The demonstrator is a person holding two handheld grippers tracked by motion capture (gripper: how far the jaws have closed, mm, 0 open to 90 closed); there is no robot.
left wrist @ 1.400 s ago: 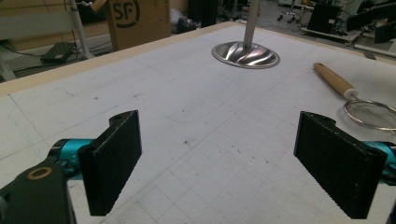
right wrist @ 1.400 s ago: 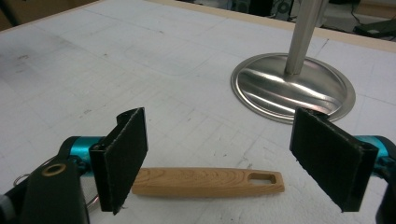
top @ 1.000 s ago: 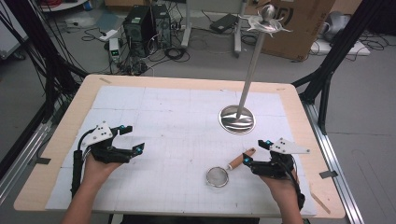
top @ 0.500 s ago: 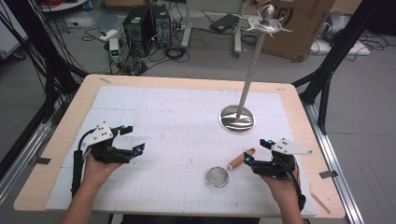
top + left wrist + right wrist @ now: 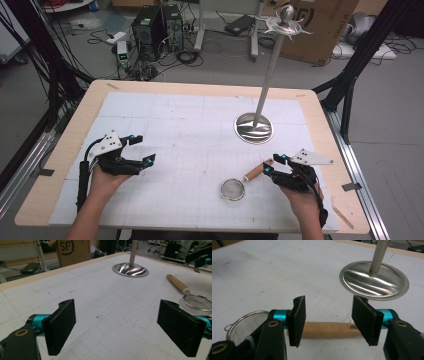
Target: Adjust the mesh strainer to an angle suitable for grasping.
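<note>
A small metal strainer (image 5: 232,189) with a wooden handle (image 5: 255,172) lies on the white mat at the front right. My right gripper (image 5: 274,164) sits at the handle's far end. In the right gripper view its jaws (image 5: 328,315) have just been closing and stand half apart. The handle (image 5: 329,330) lies crosswise low behind the pads, and neither pad presses on it. The mesh bowl (image 5: 244,325) shows at the left. My left gripper (image 5: 145,149) rests at the front left, wide open (image 5: 116,325), with bare mat between its pads.
A tall metal stand with a round shiny base (image 5: 254,128) rises at the back right of the mat, just beyond the strainer. It also shows in the right gripper view as the base (image 5: 374,280). The wooden table edge (image 5: 200,87) frames the mat.
The right gripper's jaws have narrowed from wide apart to about half. Both hands have kept their places, and the strainer has not moved.
</note>
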